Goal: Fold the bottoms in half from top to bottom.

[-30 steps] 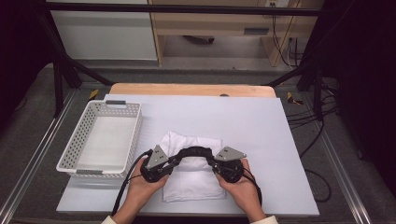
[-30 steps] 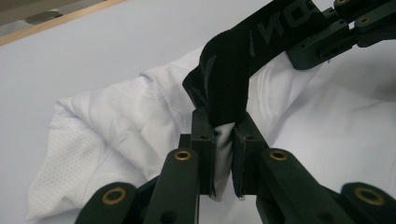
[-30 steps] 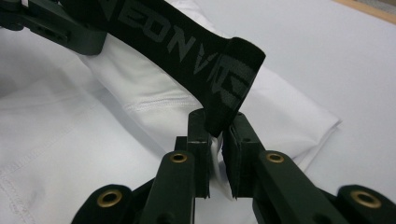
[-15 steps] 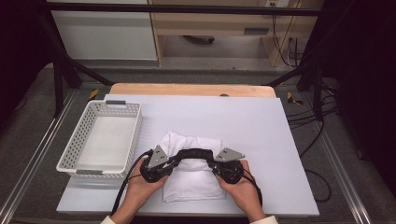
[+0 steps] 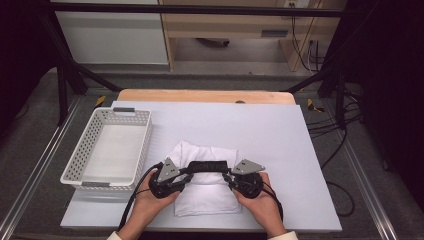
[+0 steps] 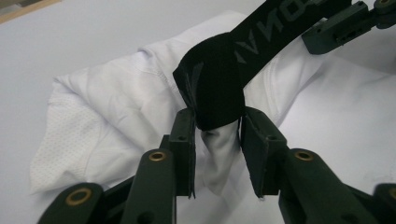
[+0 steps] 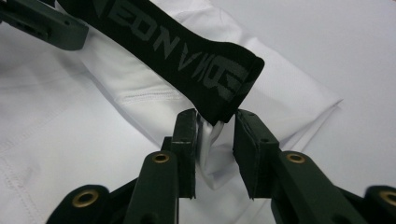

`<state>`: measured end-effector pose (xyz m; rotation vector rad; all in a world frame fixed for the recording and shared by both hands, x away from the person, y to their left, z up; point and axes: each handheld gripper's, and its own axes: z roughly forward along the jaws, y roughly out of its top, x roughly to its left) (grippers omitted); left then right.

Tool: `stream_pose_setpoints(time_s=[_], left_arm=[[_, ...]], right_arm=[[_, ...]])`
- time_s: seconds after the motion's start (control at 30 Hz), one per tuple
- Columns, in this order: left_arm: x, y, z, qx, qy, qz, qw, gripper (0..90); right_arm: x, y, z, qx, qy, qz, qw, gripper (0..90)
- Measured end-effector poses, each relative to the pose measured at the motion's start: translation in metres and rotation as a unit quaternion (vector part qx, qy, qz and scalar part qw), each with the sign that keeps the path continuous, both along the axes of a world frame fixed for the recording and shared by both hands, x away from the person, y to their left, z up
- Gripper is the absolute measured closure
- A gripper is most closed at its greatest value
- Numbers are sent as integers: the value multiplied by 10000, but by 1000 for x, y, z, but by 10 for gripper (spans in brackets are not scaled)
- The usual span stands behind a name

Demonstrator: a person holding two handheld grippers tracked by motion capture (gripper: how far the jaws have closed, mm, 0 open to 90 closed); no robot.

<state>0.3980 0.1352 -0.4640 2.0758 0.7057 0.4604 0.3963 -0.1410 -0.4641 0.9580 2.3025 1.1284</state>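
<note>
Waistband (image 5: 210, 165), black woven elastic w/ white knit, slack between both grippers' just-loosened jaws.

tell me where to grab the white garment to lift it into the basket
Grip the black waistband at its two folded ends, one gripper from each side. It is the thickest, stiffest edge of the white garment, so the folded cloth should hang evenly on the way to the basket.

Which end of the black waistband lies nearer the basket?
The end at the left gripper: the white basket stands on that side; the black waistband's other end is at the right gripper.
</note>
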Motion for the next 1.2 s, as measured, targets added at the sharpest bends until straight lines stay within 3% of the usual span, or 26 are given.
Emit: stream_pose_setpoints(time_s=[0.2,0.3,0.47,0.63,0.8,1.2], left_arm=[[-1,5,-1,-84,70,79,9999,636],[-8,2,-2,96,2,6,10000,623],[-12,3,2,116,-66,6,9999,600],[-15,9,-1,96,15,109,9999,580],[-17,8,-3,210,23,80,9997,558],[-24,10,-2,198,106,25,9997,522]], right_arm=[[-2,1,-2,-88,24,62,9999,663],[-7,4,0,-98,-28,118,9999,652],[-11,5,-2,-153,-11,171,9997,626],[-15,9,-4,-265,-5,199,9995,592],[-20,10,-3,-281,-64,225,9993,563],[-24,6,-5,-214,10,223,9995,507]])
